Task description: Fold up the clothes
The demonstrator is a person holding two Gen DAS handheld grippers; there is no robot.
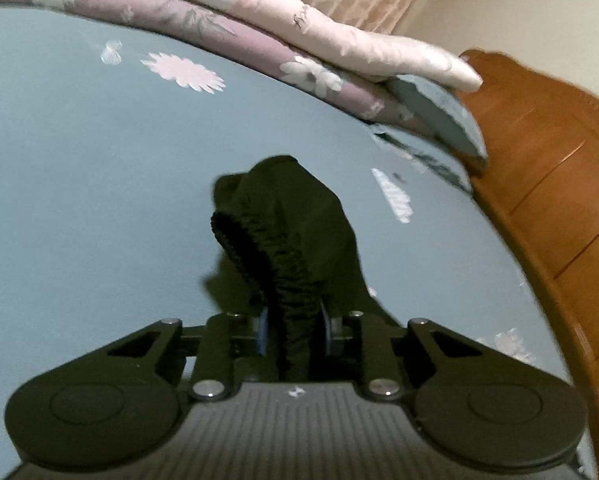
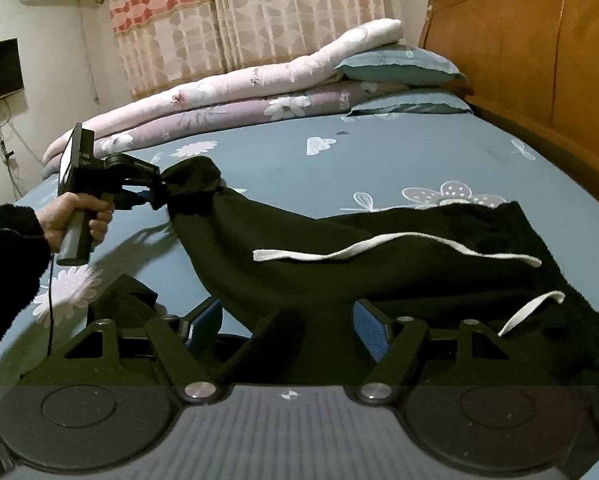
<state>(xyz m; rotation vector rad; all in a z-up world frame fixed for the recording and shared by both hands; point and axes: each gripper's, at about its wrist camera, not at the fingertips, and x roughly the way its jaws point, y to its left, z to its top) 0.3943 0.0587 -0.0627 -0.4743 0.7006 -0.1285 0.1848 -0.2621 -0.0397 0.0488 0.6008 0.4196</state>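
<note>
On the blue bed [image 2: 299, 160], black trousers [image 2: 379, 268] lie stretched out, unfolded; left hand-held gripper [image 2: 155, 190] pinches a lifted cuff [image 1: 283, 232]; right hand-held gripper [image 2: 287, 328] spread astride cloth; folding remains.

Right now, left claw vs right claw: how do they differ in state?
1. The left claw is shut on the black trousers' elastic cuff; the right claw stands open, pads wide apart.
2. The left claw holds its cuff lifted off the blue bedsheet; the right claw has cloth lying between its pads, ungripped.
3. The left sits at the leg end; the right is nearer the white drawstring.

Both have blue pads.
</note>
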